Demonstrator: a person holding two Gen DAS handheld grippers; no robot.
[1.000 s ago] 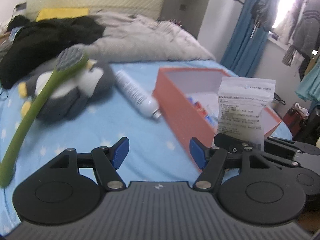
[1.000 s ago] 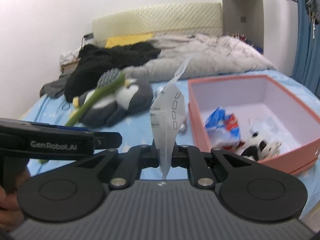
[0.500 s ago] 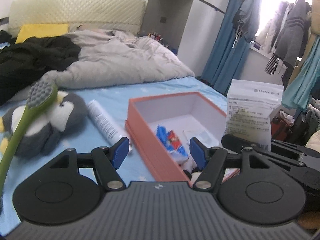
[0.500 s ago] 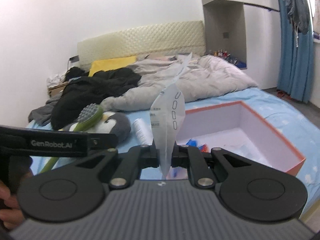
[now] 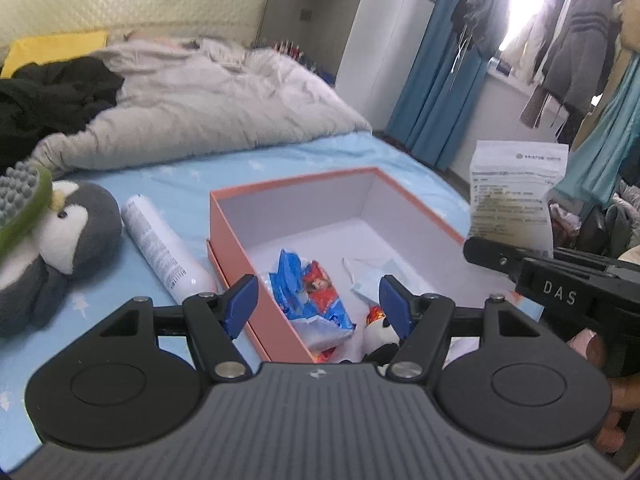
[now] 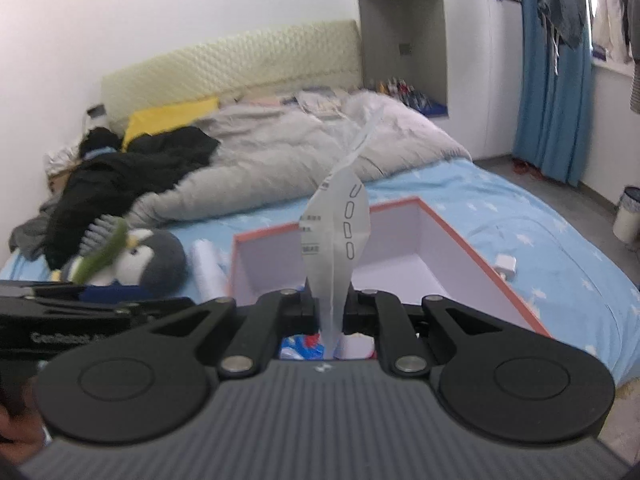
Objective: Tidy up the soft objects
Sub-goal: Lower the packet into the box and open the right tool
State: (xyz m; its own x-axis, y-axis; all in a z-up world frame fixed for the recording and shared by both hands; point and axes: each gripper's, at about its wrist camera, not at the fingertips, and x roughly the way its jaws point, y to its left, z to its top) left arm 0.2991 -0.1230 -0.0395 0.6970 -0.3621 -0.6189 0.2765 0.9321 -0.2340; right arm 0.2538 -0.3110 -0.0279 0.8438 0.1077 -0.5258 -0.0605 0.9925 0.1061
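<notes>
White printed plastic pouch [image 6: 334, 248]: pinched upright by its lower edge in the right hand-held gripper [image 6: 331, 306], above the open salmon-pink cardboard box [image 5: 236, 236] on the bed, presumably for dropping in. Left hand-held gripper [image 5: 316, 300] wide, empty. Grey plush penguin [image 5: 76, 232] at 9 o'clock of the box.

Bed [image 5: 304, 160] with a blue star sheet – on it an orange box [image 5: 236, 256], a white tube [image 5: 160, 244] just beside it, a penguin plush [image 5: 68, 236], rumpled grey duvet [image 5: 208, 100], black clothes [image 5: 52, 96].
</notes>
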